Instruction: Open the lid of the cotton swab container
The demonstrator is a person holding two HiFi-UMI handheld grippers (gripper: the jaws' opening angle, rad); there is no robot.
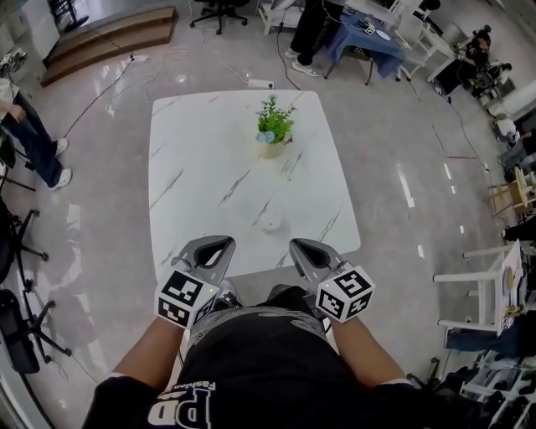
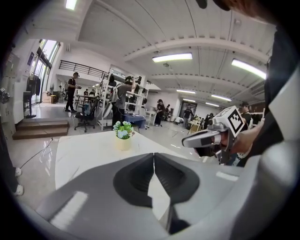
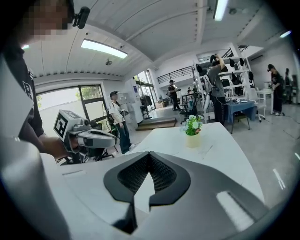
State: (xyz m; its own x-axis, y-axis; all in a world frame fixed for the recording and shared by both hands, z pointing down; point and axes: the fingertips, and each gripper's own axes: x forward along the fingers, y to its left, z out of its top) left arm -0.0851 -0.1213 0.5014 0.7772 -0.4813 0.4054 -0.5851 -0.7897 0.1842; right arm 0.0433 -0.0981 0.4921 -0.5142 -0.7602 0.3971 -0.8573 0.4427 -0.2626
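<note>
A small, round white container [image 1: 272, 224] sits on the white marble table [image 1: 201, 167], close to its near edge. Both grippers hover just short of that edge, side by side, and nothing is held in either. My left gripper [image 1: 221, 241] is shut, its tips meeting in the left gripper view [image 2: 153, 155]. My right gripper [image 1: 301, 244] is shut too, with the jaws together in the right gripper view [image 3: 149, 154]. The container lies ahead of and between the two grippers. It does not show in either gripper view.
A small potted plant [image 1: 273, 127] stands toward the far side of the table. A power strip [image 1: 260, 83] and cables lie on the floor beyond. A person [image 1: 29, 138] stands at the left, office chairs [image 1: 219, 10] at the back, and white furniture [image 1: 481, 289] on the right.
</note>
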